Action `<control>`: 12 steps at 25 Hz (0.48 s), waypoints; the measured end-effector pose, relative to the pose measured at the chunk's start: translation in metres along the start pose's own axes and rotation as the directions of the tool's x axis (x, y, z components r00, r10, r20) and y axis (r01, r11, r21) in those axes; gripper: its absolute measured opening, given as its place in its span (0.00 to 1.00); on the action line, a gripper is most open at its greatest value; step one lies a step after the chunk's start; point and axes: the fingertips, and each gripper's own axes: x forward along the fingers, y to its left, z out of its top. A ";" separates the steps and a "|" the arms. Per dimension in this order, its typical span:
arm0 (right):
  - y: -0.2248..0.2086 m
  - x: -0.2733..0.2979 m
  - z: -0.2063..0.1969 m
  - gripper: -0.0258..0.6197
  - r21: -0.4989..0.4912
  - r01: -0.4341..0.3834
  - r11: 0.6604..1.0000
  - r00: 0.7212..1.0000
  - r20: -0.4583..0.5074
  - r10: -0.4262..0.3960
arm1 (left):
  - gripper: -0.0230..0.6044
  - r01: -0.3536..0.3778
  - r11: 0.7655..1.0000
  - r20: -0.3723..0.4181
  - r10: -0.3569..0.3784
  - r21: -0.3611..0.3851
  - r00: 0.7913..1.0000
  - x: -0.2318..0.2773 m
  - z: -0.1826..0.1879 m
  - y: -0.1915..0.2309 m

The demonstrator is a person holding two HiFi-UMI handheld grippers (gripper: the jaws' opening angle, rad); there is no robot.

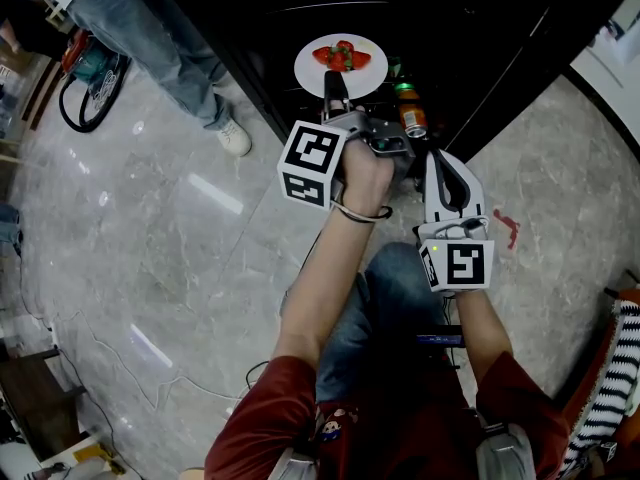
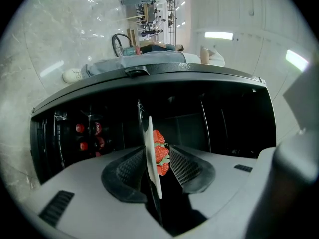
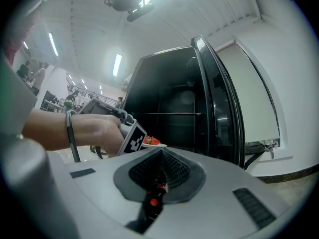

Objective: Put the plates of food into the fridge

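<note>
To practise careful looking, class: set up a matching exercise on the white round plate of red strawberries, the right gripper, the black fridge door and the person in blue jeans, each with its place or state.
Things:
1 white round plate of red strawberries
2 right gripper
3 black fridge door
4 person in blue jeans

Place or state:
A stands open
B jaws together, empty
C standing on the grey marble floor
D between the parted jaws of the left gripper

Pairs: 1-D, 2-B, 3-A, 4-C

Both arms reach forward, roughly level. The left hand [image 1: 366, 176] grips the left claw [image 1: 337, 88], whose jaws stand apart. Just beside it, the right claw [image 3: 160, 172] has its jaws together.
</note>
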 end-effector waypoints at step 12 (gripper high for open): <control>0.003 -0.001 0.000 0.05 -0.001 -0.007 1.000 1.000 0.002 0.007 | 0.29 0.002 1.000 0.015 -0.002 0.013 1.000 -0.004 0.005 0.003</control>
